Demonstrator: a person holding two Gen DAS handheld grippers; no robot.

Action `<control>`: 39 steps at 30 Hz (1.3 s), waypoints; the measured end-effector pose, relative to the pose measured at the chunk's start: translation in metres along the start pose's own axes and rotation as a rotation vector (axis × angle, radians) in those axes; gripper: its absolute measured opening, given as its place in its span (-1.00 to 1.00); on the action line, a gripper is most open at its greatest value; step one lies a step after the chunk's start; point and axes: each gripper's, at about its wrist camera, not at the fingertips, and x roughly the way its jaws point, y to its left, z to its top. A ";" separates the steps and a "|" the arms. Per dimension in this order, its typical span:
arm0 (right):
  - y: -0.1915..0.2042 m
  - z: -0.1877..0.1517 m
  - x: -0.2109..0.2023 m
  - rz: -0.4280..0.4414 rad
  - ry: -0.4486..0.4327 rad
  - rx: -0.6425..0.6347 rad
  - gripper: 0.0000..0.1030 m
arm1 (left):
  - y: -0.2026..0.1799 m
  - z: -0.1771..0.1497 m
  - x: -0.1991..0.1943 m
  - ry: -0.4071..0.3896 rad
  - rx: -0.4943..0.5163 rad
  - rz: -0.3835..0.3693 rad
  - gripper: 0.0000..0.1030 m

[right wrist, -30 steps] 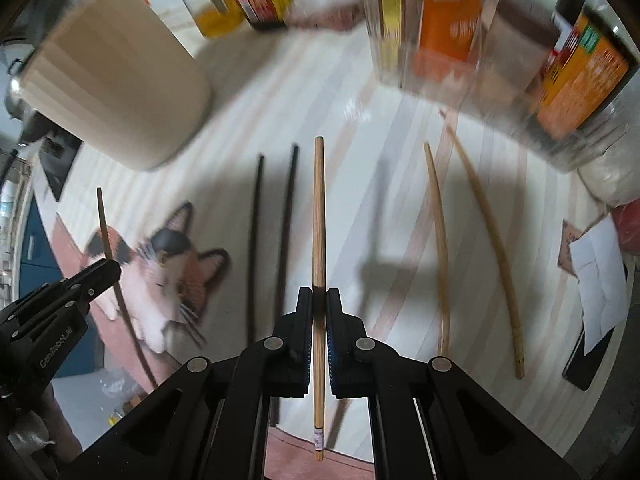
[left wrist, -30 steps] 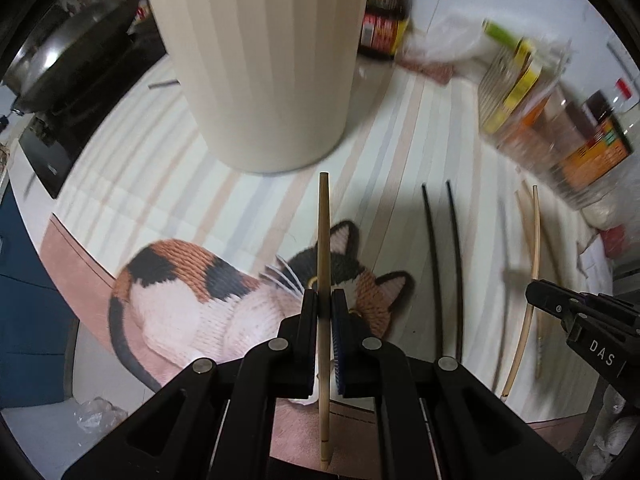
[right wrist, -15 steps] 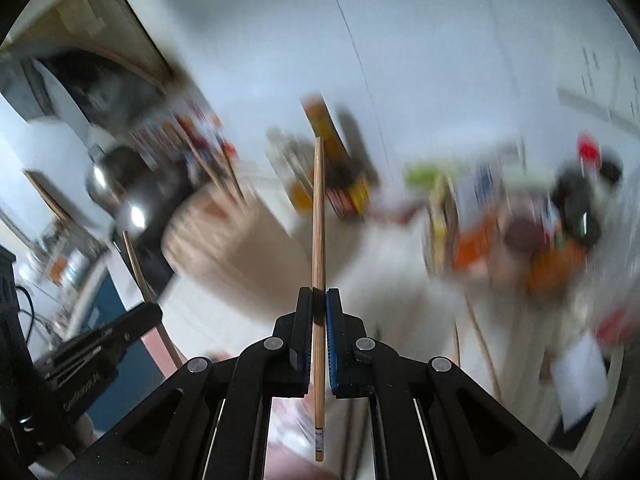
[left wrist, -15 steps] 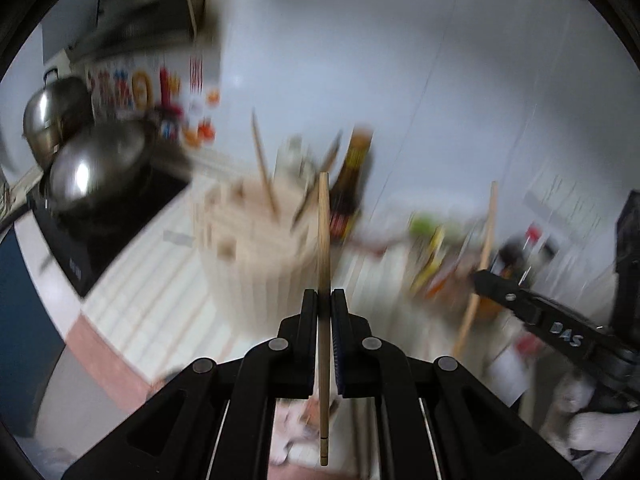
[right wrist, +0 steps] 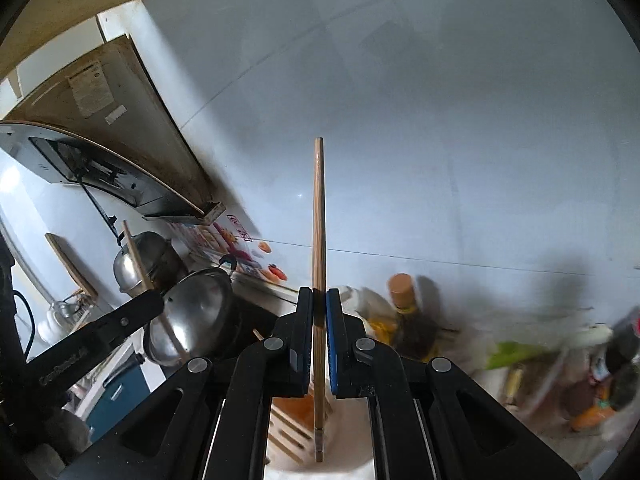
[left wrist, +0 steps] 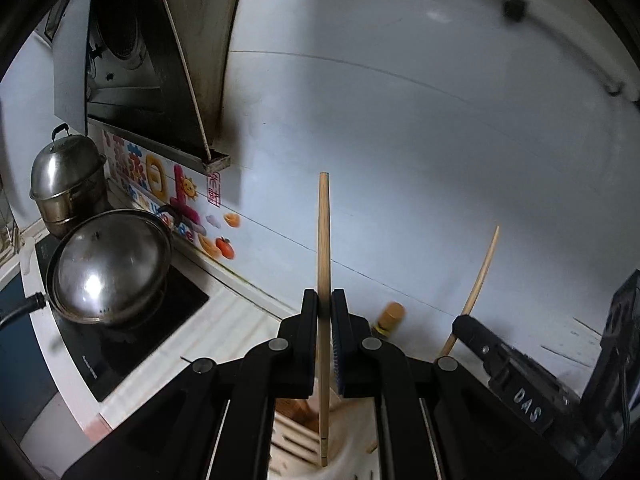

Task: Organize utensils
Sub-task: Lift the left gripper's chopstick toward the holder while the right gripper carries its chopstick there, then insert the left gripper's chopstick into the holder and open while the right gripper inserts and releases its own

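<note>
- The pale ribbed cylindrical utensil holder point(right wrist: 344, 456) sits right under both of my tools, its mouth showing below the fingers in each wrist view, with wooden slats and an orange-brown piece inside.
- On my left, a steel domed wok lid point(left wrist: 108, 268) rests on the black cooktop point(left wrist: 132, 336), with a stacked steel steamer pot point(left wrist: 66, 184) behind it; a brown-capped dark sauce bottle point(right wrist: 408, 312) stands beyond the holder.
- My left tool point(left wrist: 325, 312) is pressed onto 1 long light bamboo chopstick point(left wrist: 323, 240), held upright, its lower end hanging over the holder's mouth.
- My right tool point(right wrist: 319, 312) pinches 1 darker wooden chopstick point(right wrist: 319, 216) the same way, its lower end already dipping into the holder.
- Both tools point steeply upward at the white wall, side by side, each visible in the other's camera.
- Risk, as I judge it: releasing now could let a stick catch on the inner slats or the rim and tip out onto the table, since each is gripped low with most of its length above the fingers.
- The 2 tools are near each other, so lowering together could knock the sticks or the fingers.
</note>
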 end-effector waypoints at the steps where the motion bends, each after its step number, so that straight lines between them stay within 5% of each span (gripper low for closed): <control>1: 0.003 -0.001 0.009 0.005 0.004 0.002 -0.88 | 0.002 0.000 0.006 0.005 -0.004 0.004 -0.92; 15: 0.000 -0.021 0.072 -0.016 0.015 -0.011 -0.88 | 0.014 -0.016 0.078 0.110 -0.071 0.009 -0.92; 24: -0.001 -0.033 0.076 -0.018 0.049 -0.037 -0.88 | 0.015 -0.027 0.087 0.153 -0.068 -0.012 -0.92; 32: 0.000 -0.034 0.064 0.006 0.172 -0.073 -0.83 | 0.017 -0.034 0.066 0.248 -0.052 -0.045 -0.82; 34: -0.004 -0.032 0.051 0.010 0.170 -0.065 -0.56 | 0.019 -0.033 0.050 0.234 -0.039 -0.015 -0.41; 35: -0.006 -0.031 0.044 0.005 0.166 -0.062 -0.49 | 0.021 -0.033 0.043 0.224 -0.039 0.000 0.29; 36: -0.008 -0.030 0.036 0.002 0.162 -0.054 -0.39 | 0.022 -0.034 0.034 0.204 -0.040 0.010 0.78; 39: -0.017 -0.028 0.013 -0.017 0.149 -0.038 -0.20 | 0.025 -0.038 0.012 0.161 -0.021 0.049 0.83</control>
